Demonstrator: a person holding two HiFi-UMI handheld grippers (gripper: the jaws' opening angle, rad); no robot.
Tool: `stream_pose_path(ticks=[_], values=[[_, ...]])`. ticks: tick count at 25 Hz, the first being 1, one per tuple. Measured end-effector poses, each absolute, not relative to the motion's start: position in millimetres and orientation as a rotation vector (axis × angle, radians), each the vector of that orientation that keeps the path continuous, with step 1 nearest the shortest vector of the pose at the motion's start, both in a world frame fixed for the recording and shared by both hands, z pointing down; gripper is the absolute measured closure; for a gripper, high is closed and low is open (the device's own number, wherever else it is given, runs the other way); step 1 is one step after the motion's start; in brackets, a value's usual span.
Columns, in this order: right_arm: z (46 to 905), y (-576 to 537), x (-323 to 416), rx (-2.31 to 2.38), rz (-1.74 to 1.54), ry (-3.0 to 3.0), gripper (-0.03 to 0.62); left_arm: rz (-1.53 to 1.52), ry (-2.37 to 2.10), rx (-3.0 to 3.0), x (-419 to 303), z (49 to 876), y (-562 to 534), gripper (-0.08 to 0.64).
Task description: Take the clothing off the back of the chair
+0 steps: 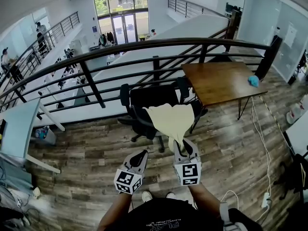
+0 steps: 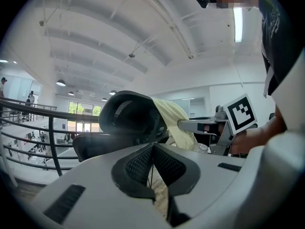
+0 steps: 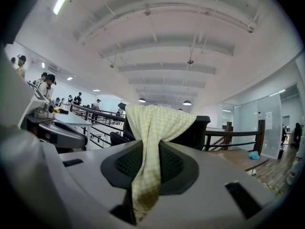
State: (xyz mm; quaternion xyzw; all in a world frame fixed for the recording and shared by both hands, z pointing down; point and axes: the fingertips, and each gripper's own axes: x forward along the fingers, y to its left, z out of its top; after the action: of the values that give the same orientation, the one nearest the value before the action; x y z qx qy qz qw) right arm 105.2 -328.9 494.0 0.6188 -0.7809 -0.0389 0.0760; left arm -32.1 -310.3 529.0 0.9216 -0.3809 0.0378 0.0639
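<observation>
A pale yellow checked cloth [image 1: 172, 119] hangs over the back of a black office chair [image 1: 144, 102], its lower end drawn toward me into a narrow strip. My right gripper [image 1: 180, 146] is shut on that strip. In the right gripper view the cloth [image 3: 153, 123] runs from the chair back [image 3: 196, 131] down between the pads [image 3: 121, 163]. My left gripper [image 1: 141, 154] hovers left of the cloth, apart from it. In the left gripper view its jaws [image 2: 151, 151] meet, facing the chair's headrest [image 2: 128, 116] and the cloth [image 2: 174, 123], with the right gripper [image 2: 185, 124] reaching in.
A dark railing [image 1: 144, 47] runs behind the chair, with an open drop beyond. A wooden table [image 1: 221, 81] with a blue object [image 1: 253, 81] stands right of the chair. A white cable [image 1: 262, 143] trails on the plank floor. A white desk [image 1: 19, 126] is at left.
</observation>
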Motion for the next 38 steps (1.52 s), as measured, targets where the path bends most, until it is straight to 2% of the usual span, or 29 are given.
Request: stream_pose_path(ticks=[38], values=[[503, -255, 124, 1.727, -0.093, -2.445, 0.502, 0.120, -1.249, 2.709, -16, 538, -243, 0.548]])
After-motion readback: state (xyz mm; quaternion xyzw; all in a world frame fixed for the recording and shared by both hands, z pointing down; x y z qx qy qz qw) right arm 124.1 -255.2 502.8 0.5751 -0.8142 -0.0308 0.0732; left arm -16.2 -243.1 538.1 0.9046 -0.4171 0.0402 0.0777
